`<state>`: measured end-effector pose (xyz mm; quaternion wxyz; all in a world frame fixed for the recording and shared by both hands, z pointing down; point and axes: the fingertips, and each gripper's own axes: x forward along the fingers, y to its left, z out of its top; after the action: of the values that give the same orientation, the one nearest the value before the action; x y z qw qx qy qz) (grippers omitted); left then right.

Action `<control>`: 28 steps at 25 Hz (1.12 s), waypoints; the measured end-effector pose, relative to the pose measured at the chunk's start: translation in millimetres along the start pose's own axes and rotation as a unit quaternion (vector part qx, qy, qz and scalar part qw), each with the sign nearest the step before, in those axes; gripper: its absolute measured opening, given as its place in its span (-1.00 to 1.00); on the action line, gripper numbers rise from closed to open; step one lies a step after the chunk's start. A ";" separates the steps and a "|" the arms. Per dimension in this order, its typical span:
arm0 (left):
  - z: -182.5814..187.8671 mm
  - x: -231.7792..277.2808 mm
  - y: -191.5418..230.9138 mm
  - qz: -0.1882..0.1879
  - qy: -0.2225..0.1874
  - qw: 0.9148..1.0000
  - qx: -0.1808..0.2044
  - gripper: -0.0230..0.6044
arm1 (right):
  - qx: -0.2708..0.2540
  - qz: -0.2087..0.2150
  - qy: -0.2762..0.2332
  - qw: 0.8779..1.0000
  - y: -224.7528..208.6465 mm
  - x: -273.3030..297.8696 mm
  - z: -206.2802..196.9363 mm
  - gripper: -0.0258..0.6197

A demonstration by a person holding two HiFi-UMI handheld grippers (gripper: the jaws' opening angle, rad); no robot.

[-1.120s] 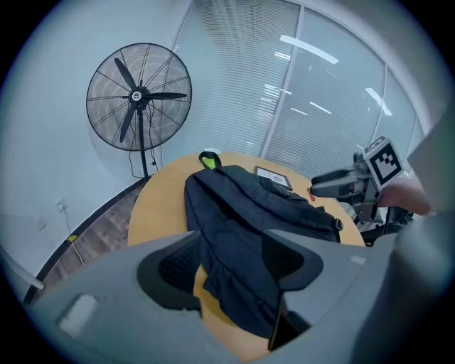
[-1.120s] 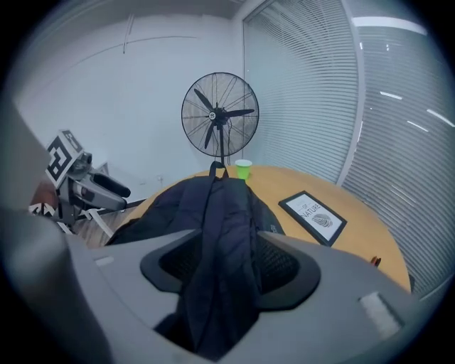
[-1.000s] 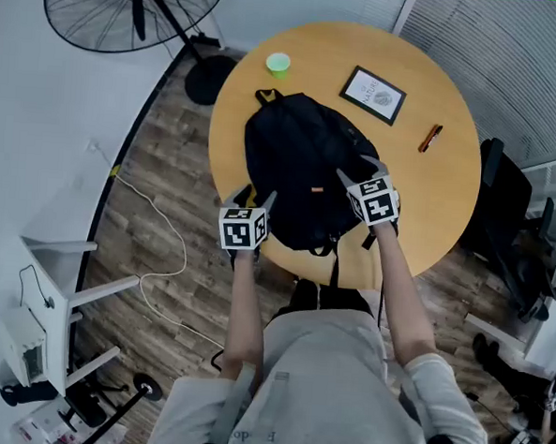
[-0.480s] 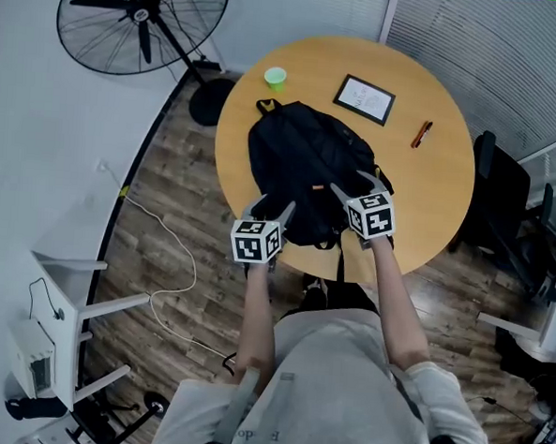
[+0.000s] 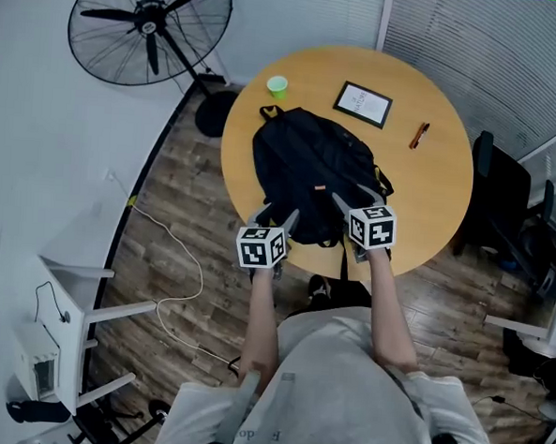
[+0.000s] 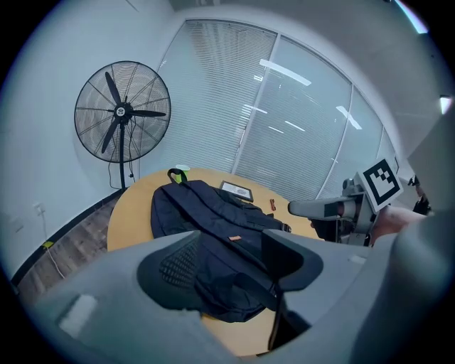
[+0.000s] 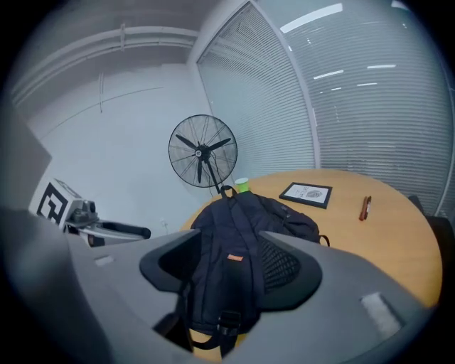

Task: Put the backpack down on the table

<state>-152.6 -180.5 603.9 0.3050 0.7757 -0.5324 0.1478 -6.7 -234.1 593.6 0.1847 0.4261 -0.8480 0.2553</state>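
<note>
The black backpack [image 5: 310, 167] lies flat on the round wooden table [image 5: 430, 188], its top handle pointing to the far side and straps hanging over the near edge. My left gripper [image 5: 277, 213] hovers at the backpack's near-left corner, open and holding nothing. Just off the near-right corner is my right gripper [image 5: 355, 195], jaws wide but closing, with nothing between them. In the left gripper view the backpack [image 6: 206, 220] lies beyond the empty left gripper [image 6: 231, 266]. The right gripper view shows the backpack [image 7: 238, 227] past the empty right gripper [image 7: 238, 263].
A green cup [image 5: 278, 86], a framed picture [image 5: 363, 103] and a small orange-red pen [image 5: 419, 135] sit on the table's far half. A standing fan [image 5: 149, 25] is at the far left. A dark chair [image 5: 504, 211] stands to the right. A white cable [image 5: 177, 257] runs over the floor.
Both grippers have drawn back from the backpack toward the person and risen a little. The backpack stays lying on the table.
</note>
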 end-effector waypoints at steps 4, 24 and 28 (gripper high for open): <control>-2.4 -4.4 -6.5 -0.007 -0.006 1.000 -0.004 -0.05 | 0.009 -0.007 -0.006 1.000 1.9 -15.1 -4.9 -0.18; -4.0 -21.3 0.5 0.004 -0.022 1.000 0.000 -0.05 | -0.015 0.005 -0.008 1.000 22.0 -20.0 -7.9 -0.31; -1.8 -20.3 0.3 0.007 -0.021 1.000 0.002 -0.09 | -0.019 0.008 -0.008 1.000 27.3 -20.3 -7.6 -0.32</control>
<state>-160.6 -164.5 594.1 0.2912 0.7755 -0.5437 0.1349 -16.8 -203.0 581.4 0.1836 0.4179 -0.8575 0.2373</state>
